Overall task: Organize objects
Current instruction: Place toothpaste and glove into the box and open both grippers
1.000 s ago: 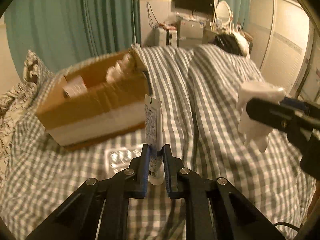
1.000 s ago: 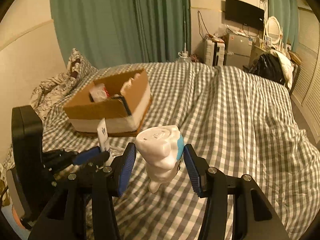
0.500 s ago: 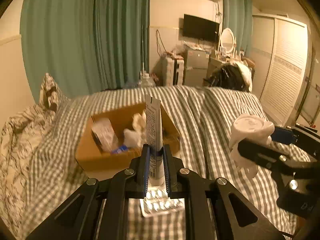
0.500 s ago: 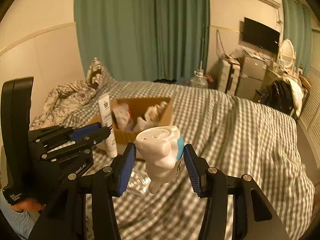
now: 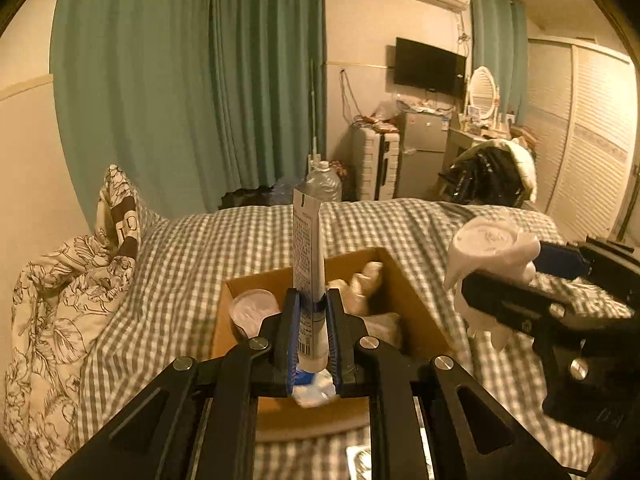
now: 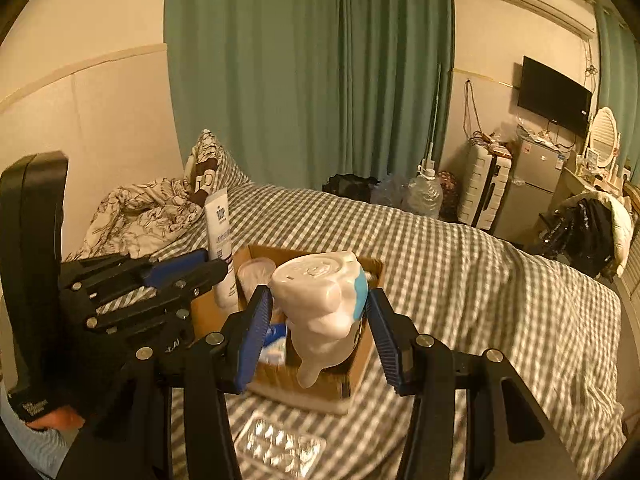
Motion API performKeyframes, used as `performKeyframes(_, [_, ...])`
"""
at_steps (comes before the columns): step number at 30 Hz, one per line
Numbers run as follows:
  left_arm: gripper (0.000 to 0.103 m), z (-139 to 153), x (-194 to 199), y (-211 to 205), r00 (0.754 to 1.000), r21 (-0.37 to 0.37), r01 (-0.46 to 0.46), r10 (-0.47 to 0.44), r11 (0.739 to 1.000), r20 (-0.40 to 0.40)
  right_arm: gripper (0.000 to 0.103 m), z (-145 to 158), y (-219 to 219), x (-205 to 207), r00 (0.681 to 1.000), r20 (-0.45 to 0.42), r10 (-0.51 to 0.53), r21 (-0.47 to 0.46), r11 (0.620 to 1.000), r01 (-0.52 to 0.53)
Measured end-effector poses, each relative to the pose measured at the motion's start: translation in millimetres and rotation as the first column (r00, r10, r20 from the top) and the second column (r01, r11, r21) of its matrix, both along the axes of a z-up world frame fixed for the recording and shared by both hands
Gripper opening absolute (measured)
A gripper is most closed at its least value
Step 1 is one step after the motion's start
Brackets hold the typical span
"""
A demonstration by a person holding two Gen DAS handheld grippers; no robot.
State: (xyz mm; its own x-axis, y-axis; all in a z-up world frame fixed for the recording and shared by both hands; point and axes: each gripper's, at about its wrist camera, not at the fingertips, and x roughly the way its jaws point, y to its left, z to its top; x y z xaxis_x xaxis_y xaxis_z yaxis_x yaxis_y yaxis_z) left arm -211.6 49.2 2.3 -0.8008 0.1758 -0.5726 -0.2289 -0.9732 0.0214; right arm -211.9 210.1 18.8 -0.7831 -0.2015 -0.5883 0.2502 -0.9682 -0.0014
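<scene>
My left gripper [image 5: 313, 316] is shut on a white tube [image 5: 307, 260] held upright over the cardboard box [image 5: 412, 300]; the tube also shows in the right wrist view [image 6: 221, 240]. My right gripper [image 6: 318, 328] is shut on a white animal figurine [image 6: 324, 304] with a blue patch, held above the box [image 6: 320, 390]. The figurine also shows in the left wrist view [image 5: 488, 264], to the right of the box. The box holds a round white lid [image 5: 253, 310], a beige soft item [image 5: 362, 284] and a blue-and-white packet [image 6: 274, 344].
The box sits on a grey checked bed cover [image 6: 480, 280]. A foil blister pack [image 6: 280, 446] lies in front of the box. Patterned pillows [image 5: 60, 292] lie at the left. Green curtains, a suitcase, a small fridge and a wardrobe stand behind the bed.
Both grippers have risen and moved over the box with their objects still held. The box now lies directly under the tube and the figurine.
</scene>
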Motion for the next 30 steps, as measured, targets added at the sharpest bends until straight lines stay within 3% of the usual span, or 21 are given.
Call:
performKeyframes(10, [0.013,-36,-52,-11,0.998,-0.060,-0.054,0.055,0.997,0.017,0.049,-41,-20,-76,0.997,0.071,0.042,0.000,0.999,-0.042])
performKeyframes(16, [0.013,-59,-71,-17,0.997,-0.063,-0.061,0.064,0.996,0.053,0.049,-73,-20,-102,0.991,0.128,0.045,-0.006,0.999,-0.044])
performKeyframes(22, [0.014,-72,-79,-19,0.995,-0.072,-0.054,0.060,0.996,0.075,0.050,-79,-14,-111,0.990,0.136,0.033,-0.009,0.999,-0.032])
performKeyframes(25, [0.015,-73,-77,-19,0.995,-0.080,-0.051,0.057,0.995,0.078,0.065,-72,-12,-108,0.993,0.116,0.014,-0.012,1.000,-0.013])
performKeyframes(26, [0.017,-72,-76,-20,0.995,-0.083,-0.055,0.061,0.995,0.079,0.069,-68,-12,-106,0.994,0.107,0.007,-0.012,1.000,-0.006])
performKeyframes(28, [0.033,-70,-73,-23,0.994,-0.088,-0.065,0.072,0.994,0.079,0.072,-62,-11,-100,0.996,0.090,-0.006,-0.011,1.000,0.007])
performKeyframes(30, [0.073,-64,-66,-25,0.993,-0.089,-0.090,0.096,0.992,0.066,0.075,-54,-10,-93,0.997,0.076,-0.020,-0.006,1.000,0.020])
